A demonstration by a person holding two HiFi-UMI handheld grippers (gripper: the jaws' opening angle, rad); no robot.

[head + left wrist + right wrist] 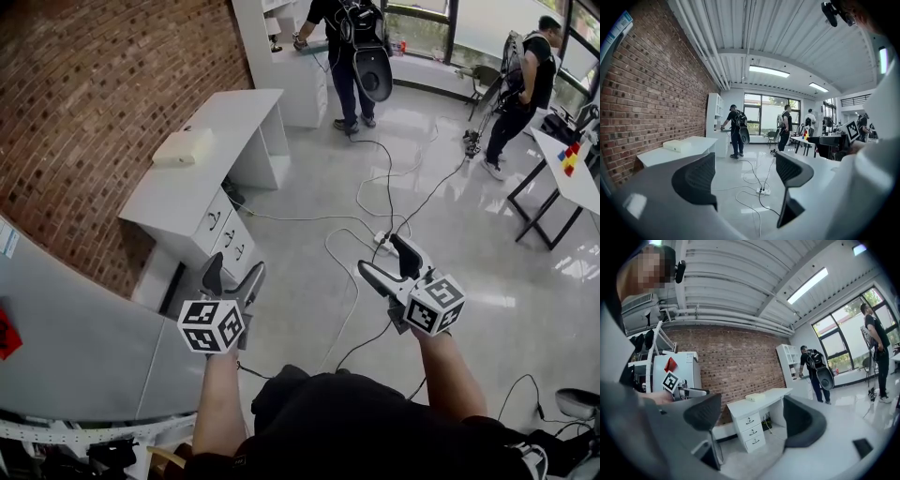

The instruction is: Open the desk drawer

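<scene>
Drawers shut, both grippers wide and empty

Three drawers (pixel 227 234) with dark handles are seen stacked at the near end of a white desk (pixel 178 192), which is set along the brick wall (pixel 103 84). All three fronts are closed flush. A flat white box (pixel 184 147) is laid on the desktop, further along from the drawers.

The left gripper (pixel 234 269) is held out over the grey floor (pixel 469 281), just short of the desk's near corner. Its jaws are spread wide with nothing between them. In the left gripper view only tile, cables (pixel 750 168) and a power strip (pixel 762 191) are framed in the gap.

The right gripper (pixel 386 255) is held well apart from the desk, its jaws likewise spread wide and empty. In the right gripper view the drawers are framed between the jaws, far off and untouched.

A person (pixel 349 56) is seen standing at the far counter, and a second person (pixel 530 80) by the windows.
</scene>
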